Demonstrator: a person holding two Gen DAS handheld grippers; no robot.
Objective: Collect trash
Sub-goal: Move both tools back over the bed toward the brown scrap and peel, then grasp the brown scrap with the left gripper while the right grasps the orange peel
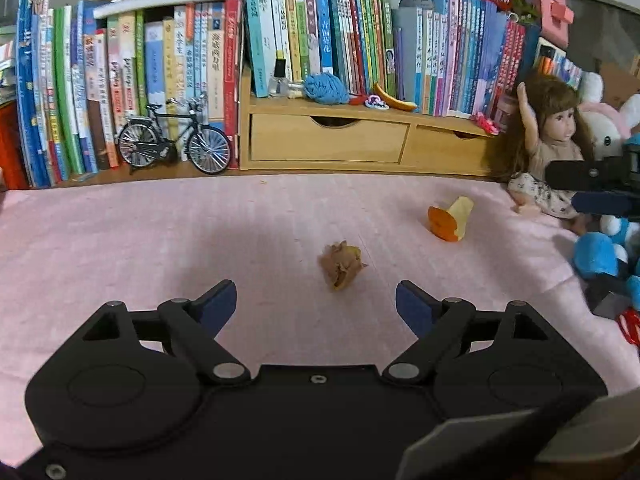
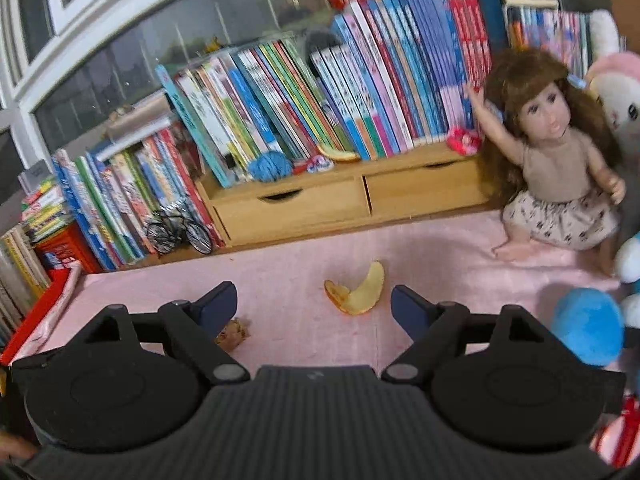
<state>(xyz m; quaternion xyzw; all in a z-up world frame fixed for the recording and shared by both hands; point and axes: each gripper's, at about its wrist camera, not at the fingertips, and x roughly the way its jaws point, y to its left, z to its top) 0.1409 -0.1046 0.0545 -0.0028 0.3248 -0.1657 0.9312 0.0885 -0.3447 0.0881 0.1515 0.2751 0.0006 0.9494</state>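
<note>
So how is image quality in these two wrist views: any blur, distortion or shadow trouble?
Left wrist view: sharp, fisheye bends the books, a soft shadow on the pink cloth near the crumpled wad. Right wrist view: softer with slight blur, window frame strongly curved, peel still clear.

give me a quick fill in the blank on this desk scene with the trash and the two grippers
1. The crumpled brown paper ball and the orange peel both lie on a ____ cloth.
2. Both the left hand-held gripper and the right hand-held gripper are ____ and hold nothing.
3. The miniature ____ stands in front of the books.
4. The doll sits with one arm ____.

Missing words: pink; open; bicycle; raised
</note>
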